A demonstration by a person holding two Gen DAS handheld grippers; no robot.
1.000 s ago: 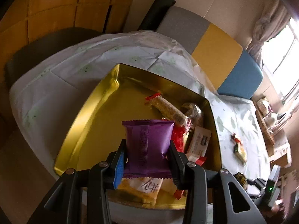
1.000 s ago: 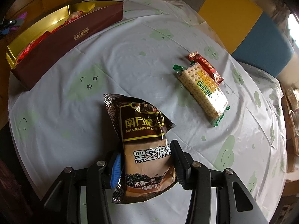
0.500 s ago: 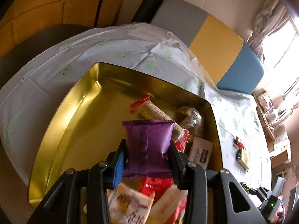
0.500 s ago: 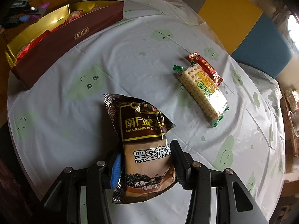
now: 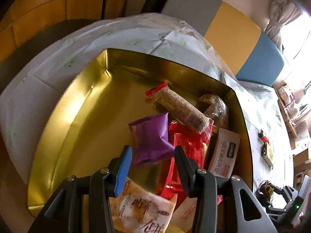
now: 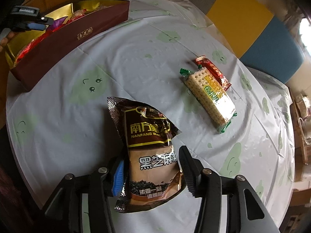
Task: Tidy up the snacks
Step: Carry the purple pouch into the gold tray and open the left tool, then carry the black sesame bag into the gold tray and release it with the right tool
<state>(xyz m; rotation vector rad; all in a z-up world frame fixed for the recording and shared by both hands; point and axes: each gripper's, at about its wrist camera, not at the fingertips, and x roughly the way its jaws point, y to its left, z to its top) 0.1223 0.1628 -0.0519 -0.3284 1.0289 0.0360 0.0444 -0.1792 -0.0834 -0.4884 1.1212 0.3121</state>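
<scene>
My left gripper hangs over the gold-lined box, its jaws opening. The purple packet lies tilted in the box just past the fingertips, and the pads no longer press it. Around it are a grain bar, red wrappers, a white sachet and an orange-printed packet. My right gripper straddles the brown sesame packet, which lies on the tablecloth; its jaws are opening and barely touch it. The right wrist view shows the box's maroon wall at far left.
A cracker pack and a red bar lie together on the cloth to the right of the sesame packet. Grey, yellow and blue chair backs stand behind the round table. The table's edge curves close by the box.
The purple packet has slipped out of the left jaws and dropped tilted into the box; the left gripper came lower over it. The right jaws widened slightly; the sesame packet stayed put.
</scene>
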